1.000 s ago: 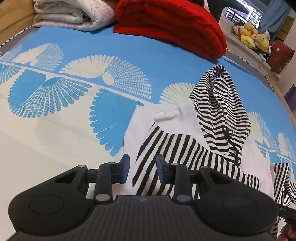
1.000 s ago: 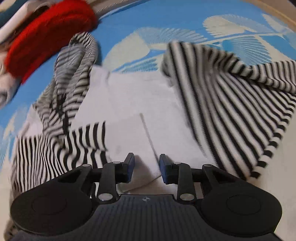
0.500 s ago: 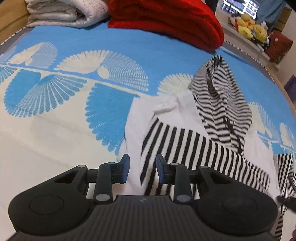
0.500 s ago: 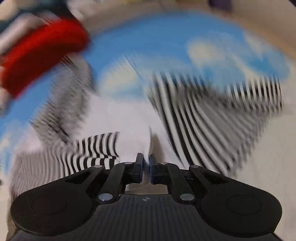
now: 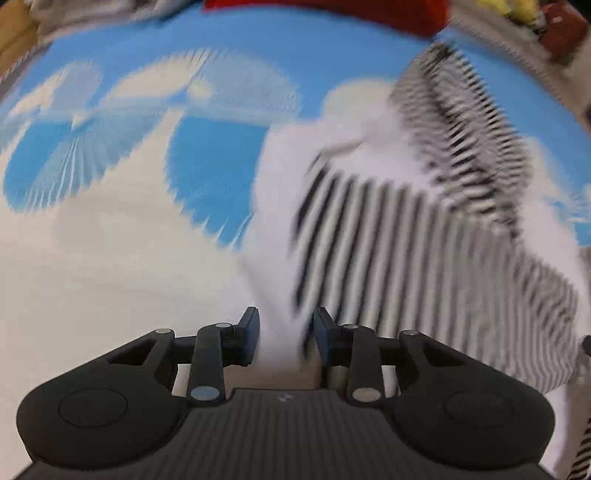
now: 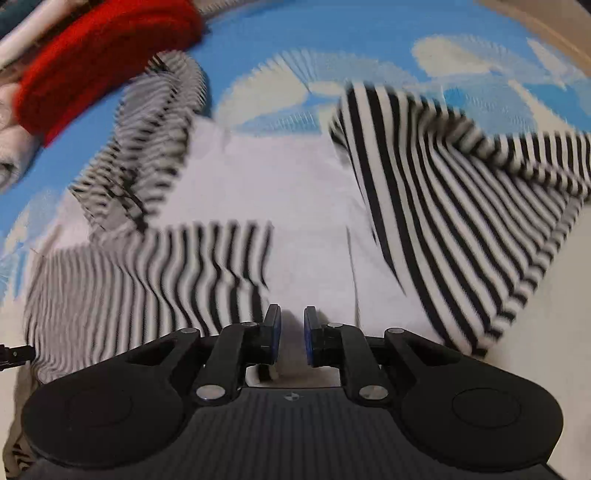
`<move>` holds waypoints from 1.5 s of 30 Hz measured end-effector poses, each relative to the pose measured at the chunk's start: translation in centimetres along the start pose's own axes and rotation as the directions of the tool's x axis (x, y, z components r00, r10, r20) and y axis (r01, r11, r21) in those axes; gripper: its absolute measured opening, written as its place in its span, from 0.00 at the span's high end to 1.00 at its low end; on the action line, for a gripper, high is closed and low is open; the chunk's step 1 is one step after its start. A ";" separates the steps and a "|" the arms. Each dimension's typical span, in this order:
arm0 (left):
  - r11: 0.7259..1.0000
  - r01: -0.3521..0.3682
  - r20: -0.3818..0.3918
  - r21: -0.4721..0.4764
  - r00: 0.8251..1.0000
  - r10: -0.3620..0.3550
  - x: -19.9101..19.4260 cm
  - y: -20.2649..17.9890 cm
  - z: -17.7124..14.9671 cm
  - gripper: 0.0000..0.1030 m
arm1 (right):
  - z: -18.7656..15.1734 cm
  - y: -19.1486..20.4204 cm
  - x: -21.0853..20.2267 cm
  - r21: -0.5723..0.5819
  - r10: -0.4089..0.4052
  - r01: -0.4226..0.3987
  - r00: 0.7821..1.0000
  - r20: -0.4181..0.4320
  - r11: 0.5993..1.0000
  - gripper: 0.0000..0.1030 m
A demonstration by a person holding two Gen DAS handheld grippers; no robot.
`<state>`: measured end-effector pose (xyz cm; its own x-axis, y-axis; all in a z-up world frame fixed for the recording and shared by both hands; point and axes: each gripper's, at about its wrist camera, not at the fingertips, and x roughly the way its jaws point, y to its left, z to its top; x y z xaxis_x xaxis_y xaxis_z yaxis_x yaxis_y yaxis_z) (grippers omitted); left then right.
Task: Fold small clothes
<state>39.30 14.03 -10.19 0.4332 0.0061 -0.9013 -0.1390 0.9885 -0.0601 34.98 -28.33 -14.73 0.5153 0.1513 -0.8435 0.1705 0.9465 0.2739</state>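
A white hooded top lies on the bed, with a black-and-white striped hood and striped sleeves. One sleeve is folded across the body and the other is spread to the right. My right gripper sits at the near hem. Its jaws are opening slightly, and the pads still hold a narrow fold of white cloth. My left gripper hangs low over the top's left edge. Its jaws are apart and easing wider, with white cloth lying between them, not pinched. The left wrist view is blurred.
The blue and cream fan-patterned bedspread stretches left of the top. A folded red blanket and a pale folded quilt lie at the far side. Blurred soft toys sit on a ledge beyond the bed.
My left gripper has sunk toward the top's left edge, so white cloth now lies between its fingers. My right gripper's jaws closed on the hem, then parted a little.
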 end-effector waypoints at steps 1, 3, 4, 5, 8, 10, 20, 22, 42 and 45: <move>0.999 0.032 0.017 0.017 0.999 -0.032 -0.3 -0.5 0.0 0.63 | 0.1 -0.3 -0.1 -0.005 0.000 0.000 1.000 0.003 1.000 0.81; 0.999 0.018 -0.047 0.042 0.999 -0.016 1.1 -1.2 -0.6 0.63 | -0.3 -0.9 1.4 -0.001 -0.025 0.025 0.997 -0.072 1.000 0.78; 0.998 -0.010 -0.083 0.057 0.996 0.014 2.1 -1.4 -1.0 0.62 | -0.3 -1.2 1.5 0.010 -0.011 0.012 0.998 -0.064 1.000 0.79; 0.995 -0.030 -0.071 0.096 0.997 0.037 2.3 -1.8 -1.3 0.59 | -0.4 -1.5 1.0 0.014 -0.006 0.007 0.998 -0.062 1.000 0.79; 0.994 -0.031 -0.035 0.101 0.999 0.034 0.9 -2.7 -0.6 0.58 | 0.3 -1.8 -0.6 0.030 0.001 -0.001 1.000 -0.002 1.000 0.78; 0.996 0.005 -0.005 0.091 1.000 -0.005 0.0 -3.1 -0.4 0.57 | 1.0 -2.5 -1.5 0.051 0.000 -0.001 0.999 0.034 0.999 0.78; 0.993 0.018 0.039 0.115 0.999 -0.022 -0.8 -6.4 0.2 0.57 | 3.4 -12.1 -6.1 0.212 -0.106 0.053 0.962 0.250 0.976 1.00; 0.994 0.007 0.042 0.113 0.999 -0.012 -0.6 -6.4 0.3 0.57 | 3.8 -15.6 -6.7 0.279 -0.131 0.055 0.956 0.261 0.959 1.00; 0.989 -0.009 0.049 0.145 0.999 0.002 -0.3 -8.1 0.0 0.57 | 3.2 -31.6 -1.6 0.718 -0.107 -0.070 0.975 0.197 0.692 0.69; 0.990 -0.007 0.048 0.140 0.999 0.000 -0.3 -7.9 0.0 0.57 | 3.6 -31.4 -1.8 0.700 -0.129 -0.073 0.964 0.231 0.711 0.75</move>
<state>40.28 6.23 -9.39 0.4755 0.0132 -0.8796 -0.0155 0.9999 0.0066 31.74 -59.41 -20.12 0.6691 -0.0419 -0.7420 0.6713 0.4624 0.5793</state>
